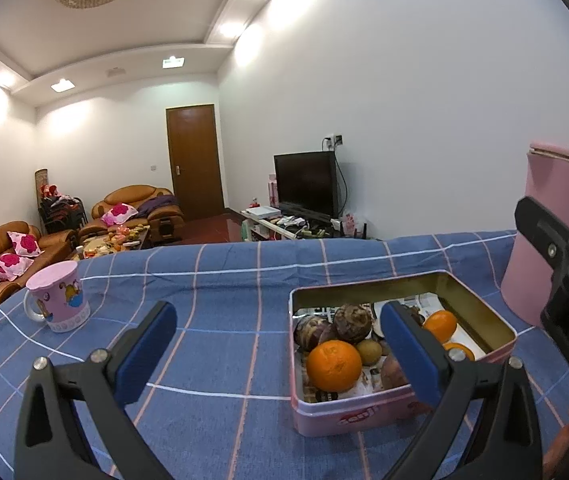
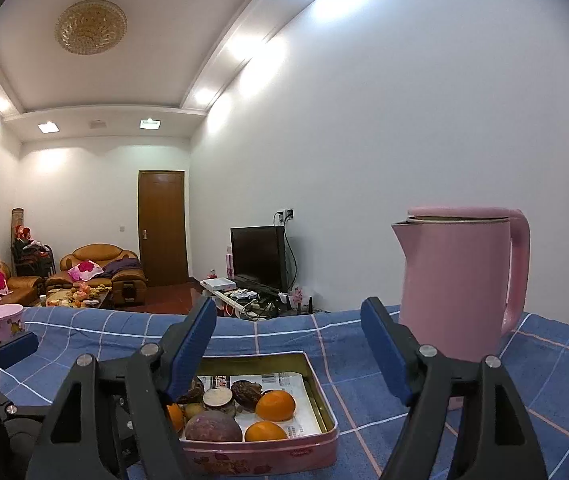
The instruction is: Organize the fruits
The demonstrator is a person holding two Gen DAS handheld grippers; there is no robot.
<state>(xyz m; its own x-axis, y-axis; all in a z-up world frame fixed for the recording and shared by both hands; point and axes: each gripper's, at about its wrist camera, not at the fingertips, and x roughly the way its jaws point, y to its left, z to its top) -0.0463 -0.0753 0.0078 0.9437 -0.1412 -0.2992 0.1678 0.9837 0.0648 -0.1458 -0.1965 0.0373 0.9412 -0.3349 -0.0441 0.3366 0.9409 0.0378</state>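
A pink metal tin [image 1: 364, 412] sits open on the blue checked tablecloth [image 1: 224, 280]. It holds an orange [image 1: 334, 366], several dark brown fruits [image 1: 352, 323], a small green-brown fruit [image 1: 369, 351] and more oranges [image 1: 440, 325]. My left gripper [image 1: 280, 348] is open and empty, just left of and over the tin. In the right wrist view the tin [image 2: 264, 450] shows oranges [image 2: 275, 405] and a purple fruit [image 2: 212, 427]. My right gripper [image 2: 288, 344] is open and empty above the tin's far right; it also shows at the right edge of the left wrist view [image 1: 564, 256].
A pink kettle [image 2: 460, 280] stands on the table to the right of the tin. A pink cartoon mug [image 1: 58, 296] stands at the far left. Beyond the table edge are sofas, a low table, a television and a door.
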